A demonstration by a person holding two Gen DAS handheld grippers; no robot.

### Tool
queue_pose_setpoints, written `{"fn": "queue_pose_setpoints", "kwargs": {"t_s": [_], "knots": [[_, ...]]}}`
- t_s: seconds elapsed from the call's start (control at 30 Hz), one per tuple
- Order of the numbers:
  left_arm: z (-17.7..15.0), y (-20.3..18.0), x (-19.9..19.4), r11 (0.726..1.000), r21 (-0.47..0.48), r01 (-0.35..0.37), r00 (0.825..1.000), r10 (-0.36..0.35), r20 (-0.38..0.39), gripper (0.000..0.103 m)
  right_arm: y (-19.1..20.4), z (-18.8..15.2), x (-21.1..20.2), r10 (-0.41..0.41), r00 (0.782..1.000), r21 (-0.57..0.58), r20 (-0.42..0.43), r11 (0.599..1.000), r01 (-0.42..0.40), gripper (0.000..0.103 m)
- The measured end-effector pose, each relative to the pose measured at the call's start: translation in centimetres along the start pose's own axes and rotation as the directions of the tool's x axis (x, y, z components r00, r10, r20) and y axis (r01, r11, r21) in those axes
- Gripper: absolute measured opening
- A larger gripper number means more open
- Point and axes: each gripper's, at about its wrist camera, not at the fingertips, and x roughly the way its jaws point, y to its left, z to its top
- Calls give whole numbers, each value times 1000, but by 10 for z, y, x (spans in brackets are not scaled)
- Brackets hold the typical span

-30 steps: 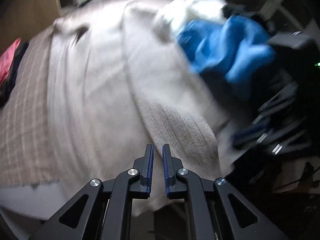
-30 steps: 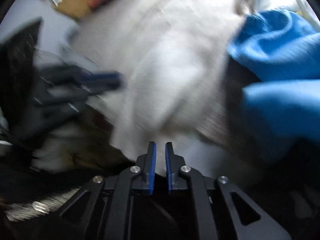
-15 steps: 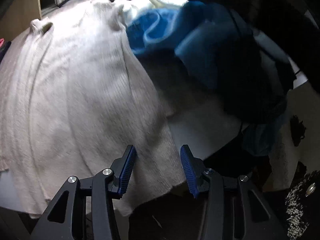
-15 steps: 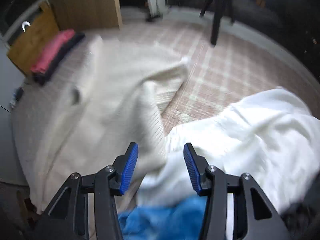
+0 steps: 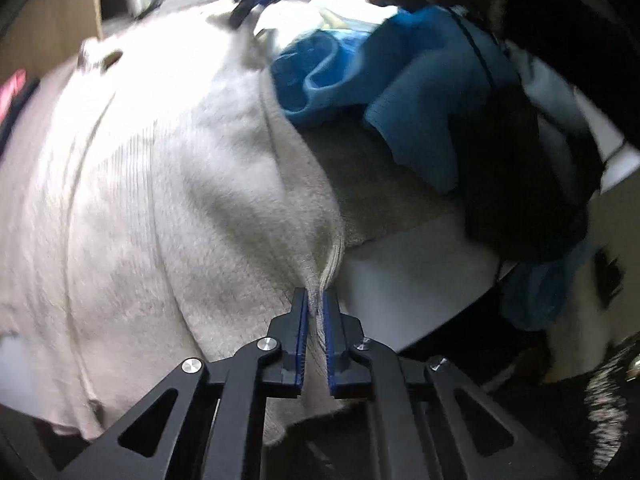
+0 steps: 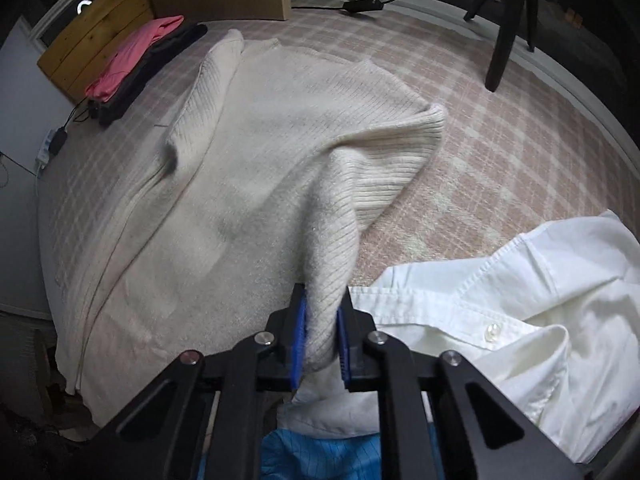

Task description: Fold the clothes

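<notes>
A cream ribbed knit sweater (image 6: 224,200) lies spread over the checked bed cover (image 6: 500,128); it fills the left wrist view (image 5: 160,200) too. My left gripper (image 5: 316,304) is shut on the sweater's lower hem edge at the near bed edge. My right gripper (image 6: 322,308) is shut on a bunched fold of the sweater's side, pulling it up into a ridge.
A white button shirt (image 6: 520,312) lies at the right beside a blue garment (image 5: 360,80) and dark clothes (image 5: 520,184). Folded pink and black clothes (image 6: 136,56) sit at the far left by a wooden headboard (image 6: 96,28). A black tripod (image 6: 504,20) stands behind the bed.
Both grippers were open half a second ago over the sweater. Now each has closed on sweater fabric, the left on the hem, the right on a side fold.
</notes>
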Motion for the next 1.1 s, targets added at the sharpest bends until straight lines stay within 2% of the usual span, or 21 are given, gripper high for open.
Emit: {"fn": "queue_pose_setpoints", "kwargs": {"t_s": [0.13,0.27,0.37,0.47,0.53,0.67,0.73,0.77,0.83,0.9,0.97,1.03,1.1], "knots": [[2,14,-19,993,-62,100,994,-98,39,6,-12,4,-16,41,998,53,51,998,-43,11],[-2,33,-20,973,-141,185,983,-180,47,5,-19,2,9,-19,999,98,-27,995,22,11],[-7,61,-39,943,-239,233,971,-210,116,6,-8,15,-1,-38,999,82,-13,996,39,11],[-16,91,-56,940,-291,179,977,-136,162,6,24,45,-15,-50,999,20,14,999,50,11],[-28,103,-68,940,-317,128,982,-75,174,6,48,67,-5,-56,998,-31,9,998,56,11],[-44,117,-35,919,-395,20,997,10,73,8,91,107,49,-47,997,-102,-60,994,41,13],[-52,123,-21,905,-425,-28,999,40,19,6,109,106,58,-58,992,-120,-114,992,44,14],[-54,125,-28,905,-424,-35,999,43,11,6,111,103,49,-57,992,-108,-115,993,44,15],[-58,126,-52,915,-400,-57,997,73,25,12,91,99,17,7,999,-62,-46,998,-10,17],[-54,127,-74,929,-361,-87,992,115,55,12,64,96,-18,59,997,-10,44,998,-58,30],[-40,129,-88,944,-314,-105,988,135,75,12,20,93,-44,3,992,89,128,996,-14,34],[-20,126,-89,959,-262,-106,986,136,99,12,-11,93,-48,-81,988,148,133,987,61,34],[-2,125,-80,972,-217,-91,988,116,103,12,-32,94,-28,-99,990,198,104,977,76,37]]}}
